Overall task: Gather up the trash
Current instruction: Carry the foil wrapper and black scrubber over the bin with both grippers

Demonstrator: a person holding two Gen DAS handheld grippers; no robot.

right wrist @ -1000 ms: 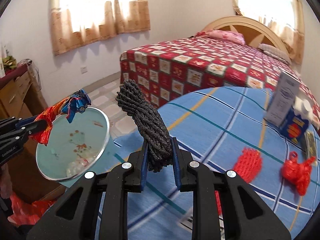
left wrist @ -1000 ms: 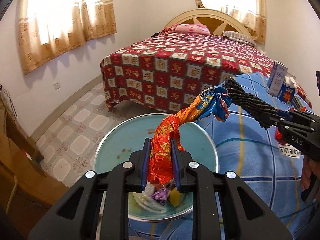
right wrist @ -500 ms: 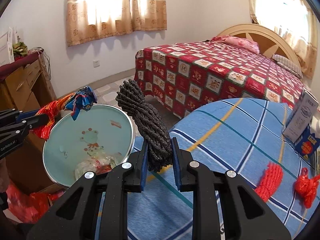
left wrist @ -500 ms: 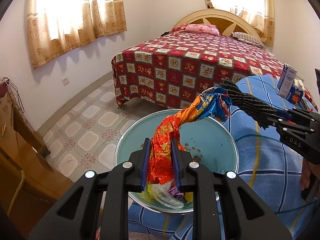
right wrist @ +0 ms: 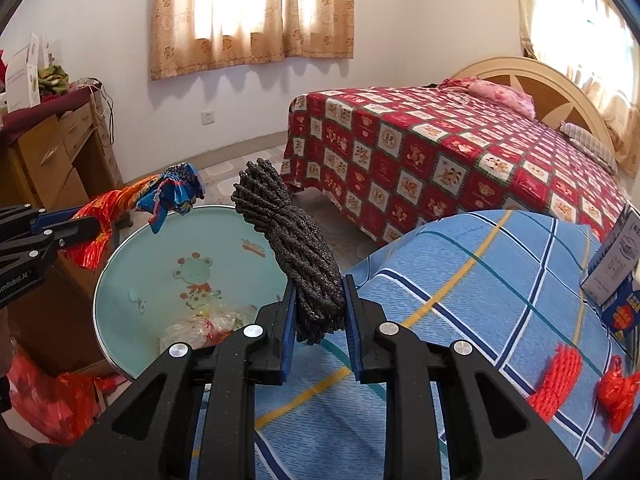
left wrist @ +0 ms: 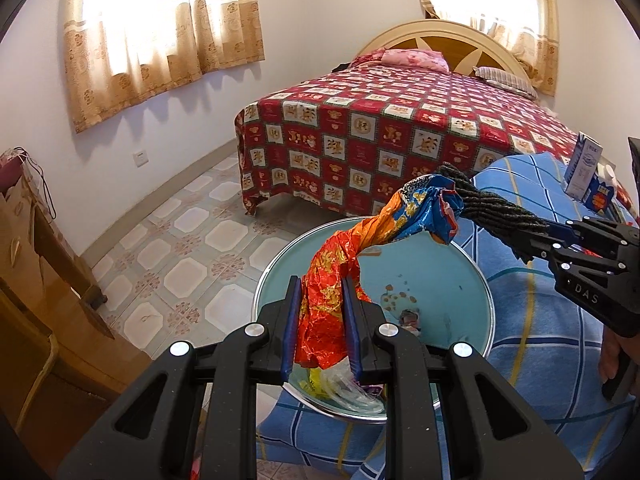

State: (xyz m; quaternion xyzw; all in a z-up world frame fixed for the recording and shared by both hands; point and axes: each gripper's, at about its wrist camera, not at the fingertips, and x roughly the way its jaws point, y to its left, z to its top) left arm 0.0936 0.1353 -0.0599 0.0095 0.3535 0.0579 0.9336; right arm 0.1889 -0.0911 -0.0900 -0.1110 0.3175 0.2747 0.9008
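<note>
Teal basin (left wrist: 452, 272) holding plastic scraps (right wrist: 200, 326), left claw (left wrist: 320, 320) clamped on foil wrapper (left wrist: 332, 296), right claw (right wrist: 320, 312) clamped on dark rope bundle (right wrist: 296, 248)

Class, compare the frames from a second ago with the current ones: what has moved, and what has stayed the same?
Both tools have drifted sideways, so the teal basin sits more squarely ahead of them. Nothing was grabbed or released: the left tool still clamps the crumpled foil wrapper, the right tool the dark rope bundle.

Lower right of your right wrist view, the blue plaid cloth surface (right wrist: 460, 280) is carrying two red net bundles (right wrist: 560, 376), and two cartons (right wrist: 616, 276) are standing at its right edge.
</note>
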